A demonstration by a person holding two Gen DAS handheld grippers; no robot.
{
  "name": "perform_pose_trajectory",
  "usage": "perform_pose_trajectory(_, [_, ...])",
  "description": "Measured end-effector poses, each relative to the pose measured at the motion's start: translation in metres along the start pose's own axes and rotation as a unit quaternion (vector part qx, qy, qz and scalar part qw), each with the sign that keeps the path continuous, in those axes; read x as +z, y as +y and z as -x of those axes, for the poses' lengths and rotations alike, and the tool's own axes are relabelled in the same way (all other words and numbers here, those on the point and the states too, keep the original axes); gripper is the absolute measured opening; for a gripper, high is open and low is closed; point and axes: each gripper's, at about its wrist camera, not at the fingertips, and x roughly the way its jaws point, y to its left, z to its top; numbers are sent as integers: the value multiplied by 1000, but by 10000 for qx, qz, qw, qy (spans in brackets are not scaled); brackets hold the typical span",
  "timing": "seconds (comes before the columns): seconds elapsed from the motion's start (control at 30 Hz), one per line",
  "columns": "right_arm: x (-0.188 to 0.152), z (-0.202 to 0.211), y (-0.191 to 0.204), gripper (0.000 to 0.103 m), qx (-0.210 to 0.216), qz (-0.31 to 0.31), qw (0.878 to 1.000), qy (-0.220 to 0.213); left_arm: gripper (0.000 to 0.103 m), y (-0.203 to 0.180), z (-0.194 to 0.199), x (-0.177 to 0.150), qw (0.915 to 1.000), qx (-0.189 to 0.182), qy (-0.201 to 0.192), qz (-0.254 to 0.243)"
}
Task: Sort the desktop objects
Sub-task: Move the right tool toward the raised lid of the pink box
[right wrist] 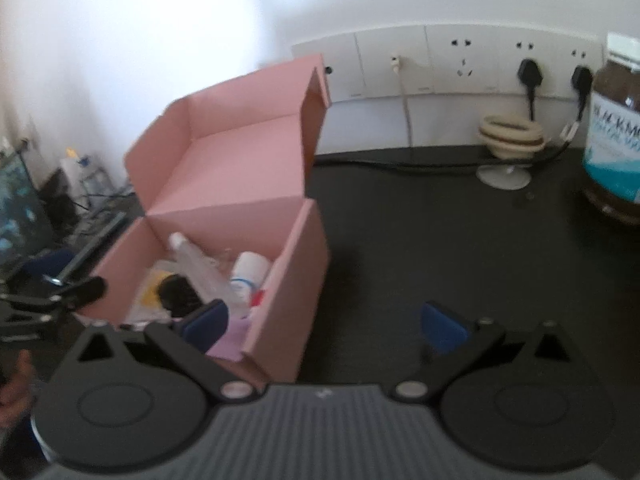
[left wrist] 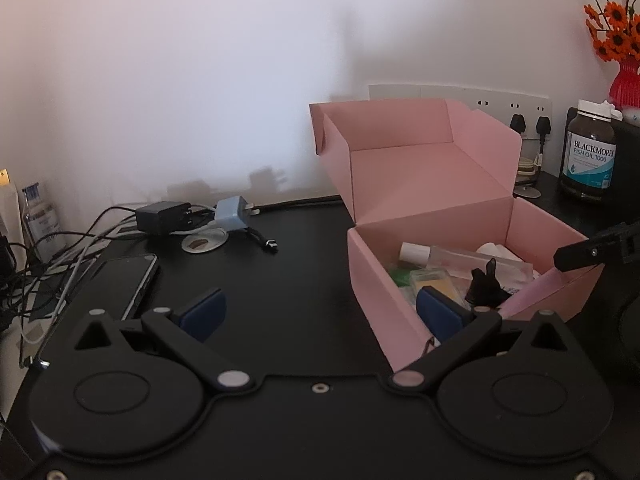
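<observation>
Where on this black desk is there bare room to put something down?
Two bare patches: between the phone and the pink box, in front of the chargers; and right of the box, before the wall sockets and the fish oil bottle. The cable tangle at far left is crowded.

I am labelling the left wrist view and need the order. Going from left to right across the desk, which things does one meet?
Smartphone → black charger → grey-blue charger → pink box → fish oil bottle → red vase with orange flowers.
</observation>
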Motion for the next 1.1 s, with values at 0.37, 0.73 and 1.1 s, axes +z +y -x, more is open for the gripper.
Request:
perform_pose_trajectory(0.37, [-9,6,-5,102,352,-186,9991,105,103,8,1,0,9994,-217,236,138])
perform_pose_trajectory(0.73, [-11,11,-5,102,838,110,9957,377,103,-14,18,2,9989,-321,-138,-317])
perform_pose_trajectory(1.1, [36,2,-22,102,1466,-357,9883,-215,103,-8,3,-2,9986,-494,128,-104])
